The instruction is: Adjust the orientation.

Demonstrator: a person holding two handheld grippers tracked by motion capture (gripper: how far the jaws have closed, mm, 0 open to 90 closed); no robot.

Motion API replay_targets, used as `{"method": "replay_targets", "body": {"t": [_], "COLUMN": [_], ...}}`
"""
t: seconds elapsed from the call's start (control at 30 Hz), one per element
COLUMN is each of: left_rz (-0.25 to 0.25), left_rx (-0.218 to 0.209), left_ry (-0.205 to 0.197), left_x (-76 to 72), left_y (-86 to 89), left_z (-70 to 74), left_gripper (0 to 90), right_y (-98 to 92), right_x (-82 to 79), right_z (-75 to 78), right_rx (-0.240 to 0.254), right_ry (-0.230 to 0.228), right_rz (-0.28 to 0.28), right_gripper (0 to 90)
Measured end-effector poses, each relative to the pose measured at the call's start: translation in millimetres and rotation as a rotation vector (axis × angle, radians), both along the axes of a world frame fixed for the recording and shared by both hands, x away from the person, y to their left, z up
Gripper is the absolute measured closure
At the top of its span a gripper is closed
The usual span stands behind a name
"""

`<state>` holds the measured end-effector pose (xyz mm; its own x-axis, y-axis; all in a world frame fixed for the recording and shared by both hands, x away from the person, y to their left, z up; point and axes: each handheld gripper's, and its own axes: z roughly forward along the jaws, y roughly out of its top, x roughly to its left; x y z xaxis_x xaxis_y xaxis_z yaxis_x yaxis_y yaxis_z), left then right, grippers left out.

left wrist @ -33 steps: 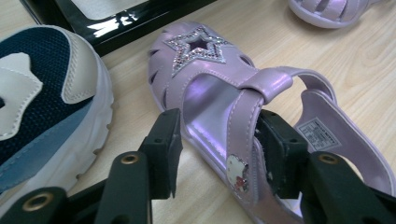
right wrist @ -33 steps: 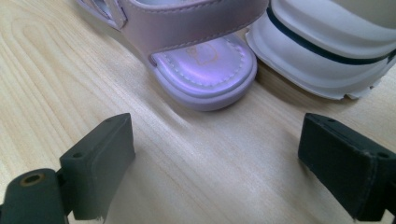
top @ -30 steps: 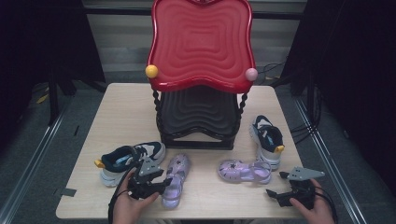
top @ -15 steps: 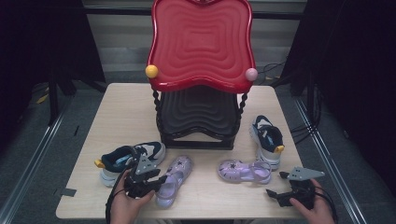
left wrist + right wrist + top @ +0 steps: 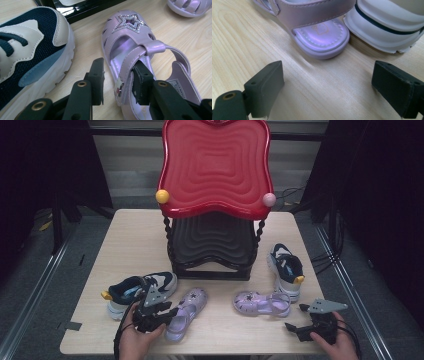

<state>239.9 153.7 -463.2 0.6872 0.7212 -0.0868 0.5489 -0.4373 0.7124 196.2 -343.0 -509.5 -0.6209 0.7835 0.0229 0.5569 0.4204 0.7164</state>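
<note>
Wood-grain table, dark surroundings

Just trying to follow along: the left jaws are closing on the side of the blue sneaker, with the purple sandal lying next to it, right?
Not quite. The left gripper has its jaws, which have just been closing, either side of the purple sandal's side wall, and the blue sneaker lies next to it. The left gripper view shows this.
</note>
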Motion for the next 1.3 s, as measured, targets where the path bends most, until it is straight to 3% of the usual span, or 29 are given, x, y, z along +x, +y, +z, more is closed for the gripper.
{"method": "replay_targets", "body": {"t": [0.2, 0.5, 0.57, 0.77, 1.17, 1.3], "left_rz": [-0.001, 0.014, 0.008, 0.005, -0.003, -0.011], "left_rx": [0.005, -0.021, -0.001, -0.003, -0.060, -0.042], "left_ry": [-0.004, 0.011, -0.012, -0.031, -0.007, -0.019], "left_x": [-0.8, -0.7, -1.5, -2.7, 0.6, -0.1], "left_y": [-1.4, 0.4, -0.5, -0.9, 3.8, 2.8], "left_z": [0.3, -0.6, -0.7, -2.1, -3.9, -1.9], "left_gripper": [70.3, 73.8, 74.4, 75.7, 73.8, 75.6], "right_y": [0.0, 0.0, 0.0, 0.0, 0.0, 0.0], "right_x": [0.0, 0.0, 0.0, 0.0, 0.0, 0.0], "right_z": [0.0, 0.0, 0.0, 0.0, 0.0, 0.0], "right_rx": [0.000, 0.000, 0.000, 0.000, 0.000, 0.000], "right_ry": [0.000, 0.000, 0.000, 0.000, 0.000, 0.000], "right_rz": [0.000, 0.000, 0.000, 0.000, 0.000, 0.000], "right_gripper": [9.9, 9.9, 9.9, 9.9, 9.9, 9.9]}}
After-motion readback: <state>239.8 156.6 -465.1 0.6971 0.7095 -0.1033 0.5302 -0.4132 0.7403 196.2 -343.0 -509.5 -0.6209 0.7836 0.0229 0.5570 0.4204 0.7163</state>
